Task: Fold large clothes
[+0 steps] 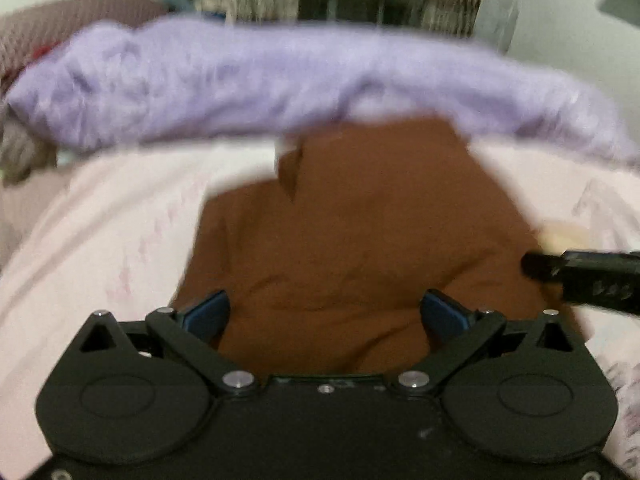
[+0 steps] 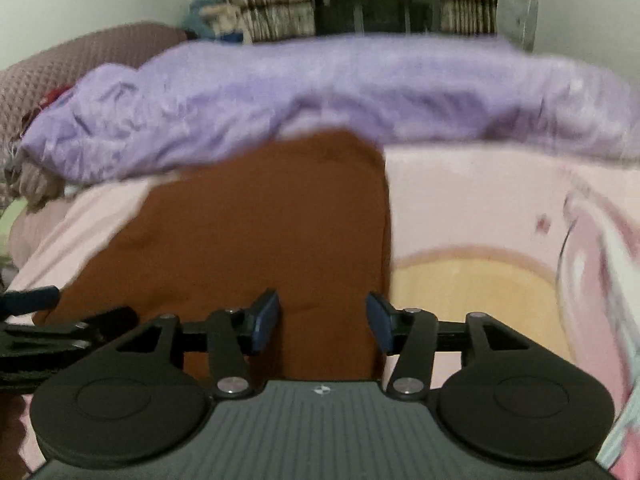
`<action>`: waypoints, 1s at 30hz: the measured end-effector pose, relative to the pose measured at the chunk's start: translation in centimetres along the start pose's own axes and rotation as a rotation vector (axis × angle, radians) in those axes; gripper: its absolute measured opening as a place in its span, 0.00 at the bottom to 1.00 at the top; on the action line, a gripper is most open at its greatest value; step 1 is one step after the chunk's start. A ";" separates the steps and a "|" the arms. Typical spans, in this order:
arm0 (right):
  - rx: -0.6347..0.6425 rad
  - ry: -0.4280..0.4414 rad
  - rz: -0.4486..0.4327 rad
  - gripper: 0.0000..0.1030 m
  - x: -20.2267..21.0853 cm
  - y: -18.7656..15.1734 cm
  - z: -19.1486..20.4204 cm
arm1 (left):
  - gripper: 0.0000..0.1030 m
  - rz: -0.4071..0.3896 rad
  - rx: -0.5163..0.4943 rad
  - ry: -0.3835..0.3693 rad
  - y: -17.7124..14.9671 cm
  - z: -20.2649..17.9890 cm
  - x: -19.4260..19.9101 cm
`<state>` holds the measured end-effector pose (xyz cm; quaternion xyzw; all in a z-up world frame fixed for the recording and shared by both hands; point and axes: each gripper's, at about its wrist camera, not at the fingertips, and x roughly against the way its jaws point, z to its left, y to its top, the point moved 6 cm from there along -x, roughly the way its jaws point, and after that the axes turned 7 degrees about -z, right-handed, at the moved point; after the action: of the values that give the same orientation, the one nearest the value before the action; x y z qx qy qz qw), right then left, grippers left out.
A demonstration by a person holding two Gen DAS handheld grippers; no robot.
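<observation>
The brown garment lies flat on the bed's pale pink sheet, its far end tucked against the rolled lilac quilt that runs across the back of the bed. It already looks partly folded: in the right wrist view its right edge runs straight, and a flap of cloth is turned over near its far left corner.

Both tongs hang just above the garment's near end. The left tongs stand wide open over the middle of the cloth, nothing between the blue pads. The right tongs are parted about halfway over the garment's right edge, and the pads press on nothing, with the cloth lying beneath rather than pinched.

My reading is that a fold has been laid and the hands are free for a fresh grasp. The next move would call for lowering each pair onto the near hem, one toward each corner, closing on the fabric, then carrying it toward the quilt. Blur makes the exact hem line hard to place.
</observation>
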<state>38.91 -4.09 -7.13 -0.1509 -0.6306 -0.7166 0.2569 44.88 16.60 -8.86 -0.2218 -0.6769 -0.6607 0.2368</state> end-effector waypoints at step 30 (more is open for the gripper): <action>-0.089 0.051 -0.060 0.77 1.8 1.5 -6.4 | 1.00 -0.099 0.191 -0.016 4.0 10.0 4.8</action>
<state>38.99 -10.82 -5.98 -0.1250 -0.5956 -0.7549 0.2446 43.20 26.69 -2.91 -0.1697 -0.7488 -0.6023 0.2185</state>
